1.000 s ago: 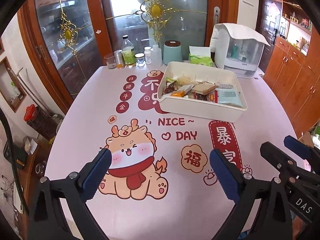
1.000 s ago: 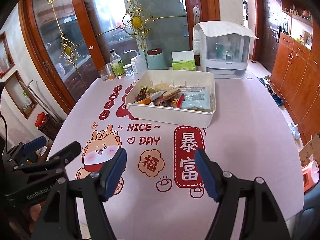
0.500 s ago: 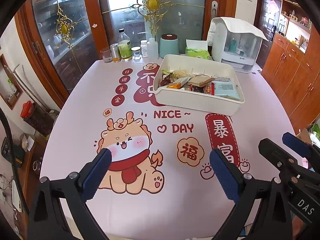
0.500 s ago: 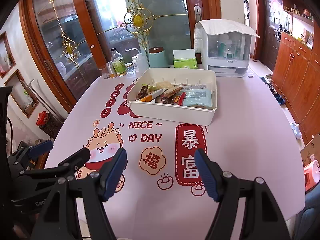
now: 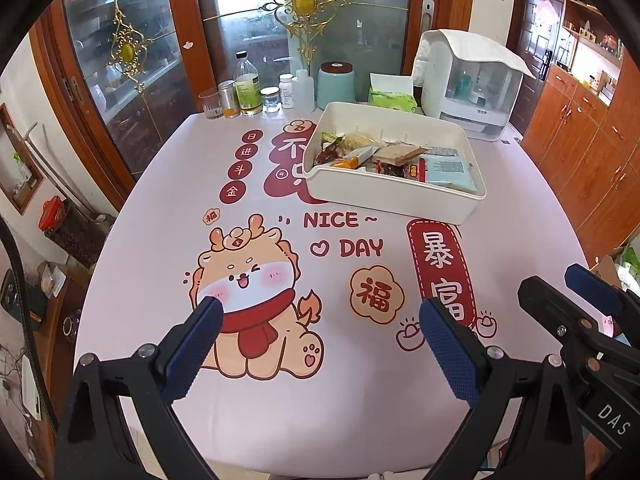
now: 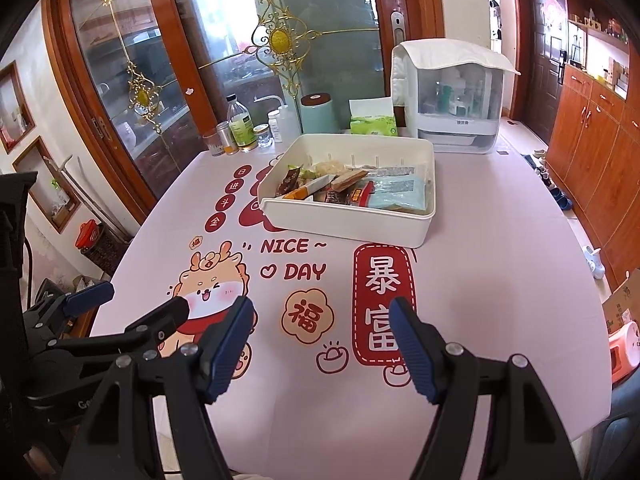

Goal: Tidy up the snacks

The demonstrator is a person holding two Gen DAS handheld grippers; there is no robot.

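A cream plastic bin point(image 5: 392, 196) point(image 6: 344, 226) stands on the far half of the pink printed tablecloth. Several snack packets point(image 5: 384, 160) point(image 6: 352, 190) lie inside it, among them a pale blue pouch point(image 6: 396, 196). My left gripper point(image 5: 320, 316) hovers open over the near table edge, above the cartoon dragon print, with nothing between its fingers. My right gripper point(image 6: 322, 316) is open too, empty, over the red banner print. Each gripper shows at the edge of the other's view: the right gripper point(image 5: 580, 292) and the left gripper point(image 6: 132, 304). Both are well short of the bin.
At the table's far edge stand a glass point(image 5: 211, 105), a green-label bottle point(image 5: 247, 88), small jars, a teal canister point(image 5: 335, 84), a tissue pack point(image 5: 390, 96) and a covered white appliance point(image 5: 468, 84). Glass doors stand behind, wooden cabinets point(image 6: 592, 140) to the right.
The left wrist view has shifted a little: the bin and bottles sit slightly higher and farther left in frame. The right view is unchanged. Both grippers stay open.
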